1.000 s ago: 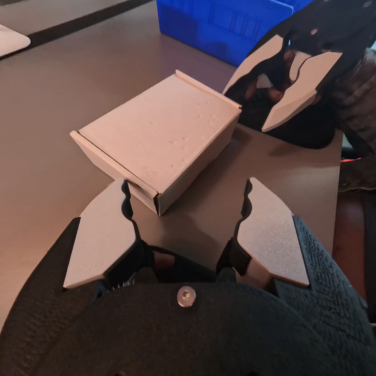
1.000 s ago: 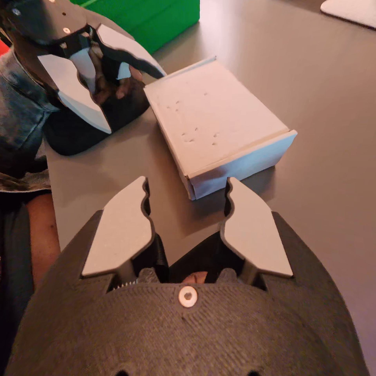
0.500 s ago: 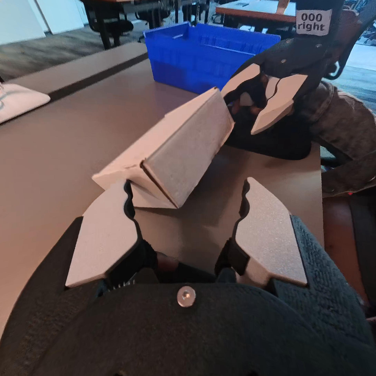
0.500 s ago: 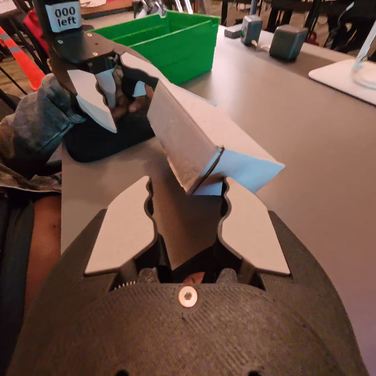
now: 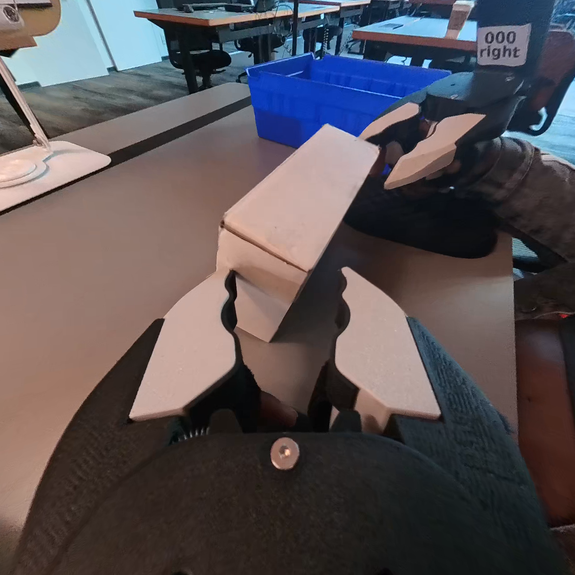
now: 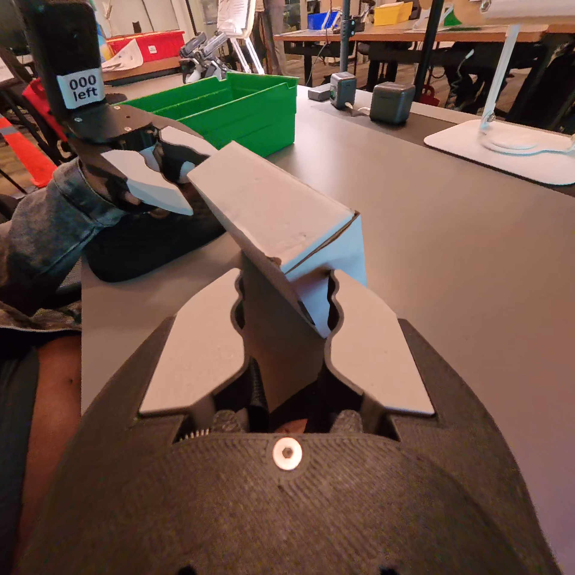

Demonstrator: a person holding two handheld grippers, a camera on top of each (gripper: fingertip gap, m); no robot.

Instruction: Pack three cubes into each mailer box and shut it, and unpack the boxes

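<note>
Cardboard mailer box (image 5: pixel 298 199) is tipped up on edge over the table (image 5: pixel 93 255), its ends between the spread fingers of the left gripper (image 5: pixel 284 298) and right gripper (image 6: pixel 284 303); neither clamps it, so I reckon it could slip and topple.

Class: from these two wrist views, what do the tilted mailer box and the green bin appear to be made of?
Mailer box: likely thin white cardboard, matte; folded flaps and a dark cut edge show at its end. Green bin: probably moulded plastic, smooth, with a slight sheen and ridged walls.
</note>
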